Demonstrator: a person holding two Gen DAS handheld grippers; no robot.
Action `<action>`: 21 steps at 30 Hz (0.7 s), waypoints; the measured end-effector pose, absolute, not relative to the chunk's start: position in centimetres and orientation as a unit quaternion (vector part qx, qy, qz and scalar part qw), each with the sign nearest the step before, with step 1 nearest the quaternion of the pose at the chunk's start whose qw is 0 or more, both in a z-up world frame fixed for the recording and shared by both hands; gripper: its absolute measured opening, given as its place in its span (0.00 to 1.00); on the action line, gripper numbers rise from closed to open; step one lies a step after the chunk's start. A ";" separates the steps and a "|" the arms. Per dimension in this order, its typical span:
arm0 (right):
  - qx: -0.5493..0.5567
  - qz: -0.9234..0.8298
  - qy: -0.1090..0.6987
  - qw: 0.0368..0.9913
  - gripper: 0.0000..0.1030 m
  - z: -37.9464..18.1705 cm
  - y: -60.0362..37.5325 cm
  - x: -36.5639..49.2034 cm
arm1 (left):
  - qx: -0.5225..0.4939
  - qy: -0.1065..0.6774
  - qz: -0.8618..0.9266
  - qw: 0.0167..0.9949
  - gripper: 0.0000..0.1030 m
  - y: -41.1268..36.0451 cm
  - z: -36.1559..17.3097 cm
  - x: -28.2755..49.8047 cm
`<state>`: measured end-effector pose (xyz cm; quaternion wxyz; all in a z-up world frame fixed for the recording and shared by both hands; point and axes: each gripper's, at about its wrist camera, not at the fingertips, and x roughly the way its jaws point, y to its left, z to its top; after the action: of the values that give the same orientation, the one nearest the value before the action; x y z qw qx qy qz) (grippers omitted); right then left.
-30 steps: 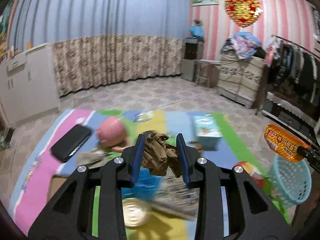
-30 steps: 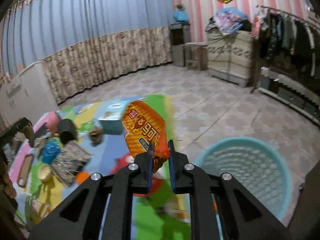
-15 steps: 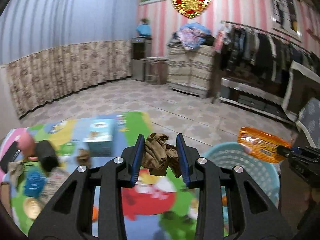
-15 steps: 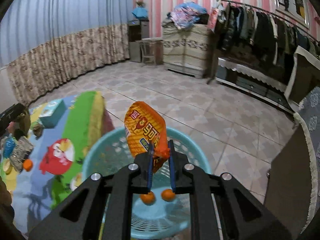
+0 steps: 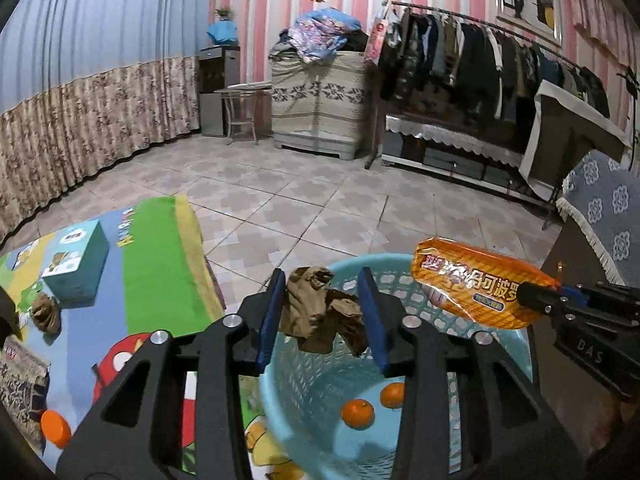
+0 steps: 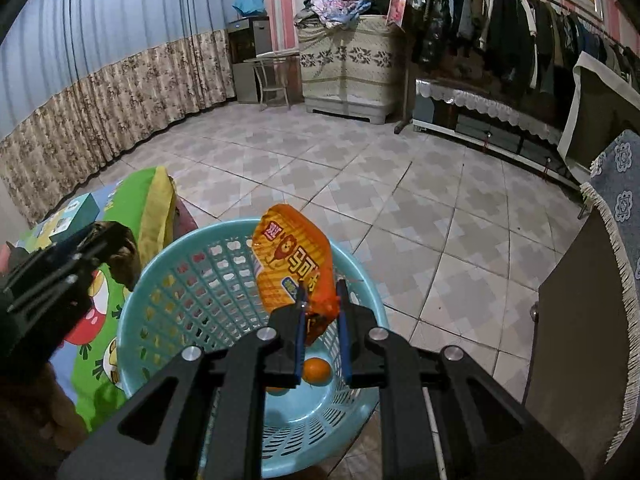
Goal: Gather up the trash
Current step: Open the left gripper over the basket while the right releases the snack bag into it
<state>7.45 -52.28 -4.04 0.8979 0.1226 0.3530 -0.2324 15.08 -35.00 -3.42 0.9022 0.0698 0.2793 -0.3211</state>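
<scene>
A light blue plastic basket [image 5: 508,344] stands on the tiled floor beside the play mat, with two oranges [image 5: 358,413] in its bottom; it also shows in the right wrist view [image 6: 160,280]. My left gripper [image 5: 323,312] is shut on a crumpled brown paper wad [image 5: 320,312] and holds it over the basket's near rim. My right gripper [image 6: 320,304] is shut on the end of an orange snack bag [image 6: 294,256], held above the basket's middle. The bag also shows in the left wrist view [image 5: 476,288].
A colourful play mat [image 5: 156,264] lies left of the basket with a teal box [image 5: 76,264], another brown wad [image 5: 46,316], an orange lid [image 5: 56,428] and a printed wrapper [image 5: 20,380]. A cloth-covered table [image 6: 600,280] stands right. A clothes rack [image 5: 480,60] lines the far wall.
Both grippers swung right from the mat to the basket and now hang over it, each still holding its item. The right jaws stand slightly wider on the bag.
</scene>
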 end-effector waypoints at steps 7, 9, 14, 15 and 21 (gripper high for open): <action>0.120 -0.226 0.361 0.897 0.13 -4.4 -51.9 7.9 | 0.057 0.284 -0.306 0.907 0.63 -34.4 -2.9 16.3; 0.115 -0.225 0.365 0.896 0.13 -4.5 -51.5 8.2 | 0.058 0.279 -0.291 0.913 0.71 -33.7 -2.5 16.7; 0.107 -0.217 0.375 0.895 0.13 -4.9 -51.0 8.8 | 0.062 0.258 -0.248 0.932 0.80 -30.8 -1.5 17.3; 0.104 -0.214 0.378 0.895 0.13 -5.0 -50.7 9.1 | 0.061 0.255 -0.242 0.934 0.83 -30.2 -1.4 17.4; 0.085 -0.202 0.387 0.896 0.14 -5.5 -49.2 10.3 | 0.066 0.244 -0.207 0.945 0.87 -27.0 -1.2 17.8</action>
<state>10.26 -49.24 -5.50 0.8956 0.0847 0.3872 -0.2020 17.77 -26.96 -1.17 0.9452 0.0663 0.2441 -0.2066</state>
